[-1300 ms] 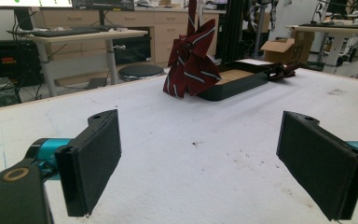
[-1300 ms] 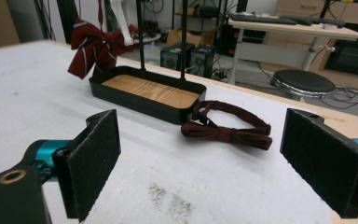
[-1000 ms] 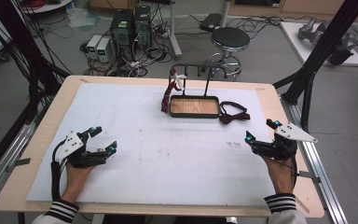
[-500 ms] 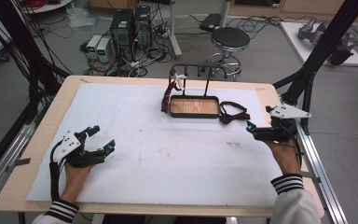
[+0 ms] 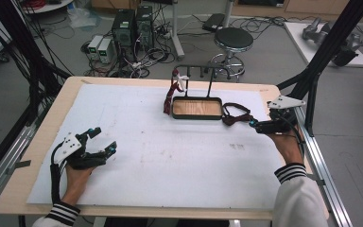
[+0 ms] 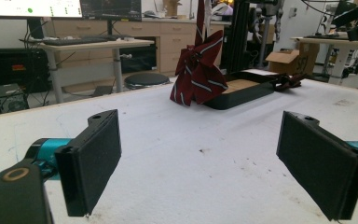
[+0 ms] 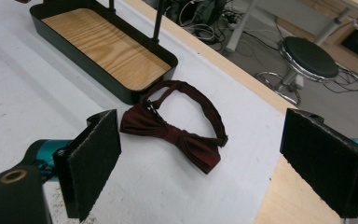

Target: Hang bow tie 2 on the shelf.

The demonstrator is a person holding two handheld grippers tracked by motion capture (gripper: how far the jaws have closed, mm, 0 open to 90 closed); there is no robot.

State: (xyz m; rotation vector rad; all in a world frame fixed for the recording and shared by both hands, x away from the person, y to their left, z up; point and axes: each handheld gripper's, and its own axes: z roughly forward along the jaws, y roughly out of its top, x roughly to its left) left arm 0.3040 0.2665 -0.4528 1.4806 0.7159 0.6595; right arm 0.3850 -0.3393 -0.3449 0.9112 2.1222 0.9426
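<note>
The dark red bow tie (image 7: 182,133) lies flat on the desk (image 5: 170,165) just ahead of my right tool (image 7: 200,163), between its wide-open jaws, untouched. Beyond it sits the black tray (image 7: 81,58). My left tool (image 5: 99,144) rests well apart, jaws also spread, gripping nothing.

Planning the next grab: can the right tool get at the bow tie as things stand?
Probably yes. The right tool is open, and the bow tie lies flat on the mat just ahead between its jaws, apart from the tray, with nothing between.
</note>
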